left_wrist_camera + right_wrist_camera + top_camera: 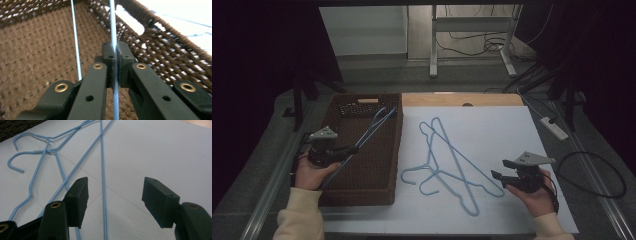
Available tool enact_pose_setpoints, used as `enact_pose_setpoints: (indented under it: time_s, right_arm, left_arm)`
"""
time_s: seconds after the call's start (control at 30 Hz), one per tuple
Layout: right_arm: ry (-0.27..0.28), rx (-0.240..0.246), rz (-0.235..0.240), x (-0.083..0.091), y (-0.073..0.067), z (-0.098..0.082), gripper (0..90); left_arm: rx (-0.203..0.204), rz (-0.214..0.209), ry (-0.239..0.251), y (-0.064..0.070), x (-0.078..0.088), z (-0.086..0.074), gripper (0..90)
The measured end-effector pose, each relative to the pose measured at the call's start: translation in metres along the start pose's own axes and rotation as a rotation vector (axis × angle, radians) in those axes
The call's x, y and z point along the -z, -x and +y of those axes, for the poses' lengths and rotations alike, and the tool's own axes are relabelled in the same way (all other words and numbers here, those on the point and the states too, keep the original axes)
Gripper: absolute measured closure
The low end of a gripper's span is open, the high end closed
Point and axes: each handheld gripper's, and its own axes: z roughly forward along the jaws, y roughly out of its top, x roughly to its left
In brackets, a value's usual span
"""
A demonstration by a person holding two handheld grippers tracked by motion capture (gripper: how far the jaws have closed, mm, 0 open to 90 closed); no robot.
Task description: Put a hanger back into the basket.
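Left gripper (115, 53): jaws clamped on our blue wire hanger (373, 129).
Right gripper (498, 175): jaws open, empty.
Advice: we lower it flat into the wicker basket (398, 145), toward 12 o'clock.

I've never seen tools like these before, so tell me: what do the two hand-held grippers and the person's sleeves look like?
Both are black. The left gripper and right gripper each carry a grey three-cornered plate on top. Close up, the jaws are matt black blocks on black arms with brass-coloured rivets and small holes. A black cable trails from the right one. The sleeves are cream, with ribbed cuffs.
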Motion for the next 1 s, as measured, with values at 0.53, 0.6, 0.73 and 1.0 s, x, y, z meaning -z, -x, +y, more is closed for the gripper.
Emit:
enact_pose_setpoints:
  time_s: [0.53, 0.6, 0.73, 1.0]
  right_arm:
    - [-0.003, -0.001, -0.001, 0.0, 0.0, 0.0, 38.6]
    - [-0.003, -0.001, -0.002, 0.0, 0.0, 0.0, 38.6]
    - [-0.004, 0.002, -0.002, -0.001, -0.001, 0.0, 38.6]
    - [-0.006, 0.001, -0.001, -0.001, 0.0, 0.0, 38.6]
  left_arm:
    - [0.047, -0.004, -0.044, -0.008, -0.006, -0.004, 86.7]
    - [0.045, -0.003, -0.051, -0.008, -0.007, -0.004, 86.6]
    - [0.058, 0.004, -0.061, -0.01, -0.008, -0.005, 86.6]
    - [0.108, 0.15, -0.122, -0.015, -0.01, -0.006, 86.4]
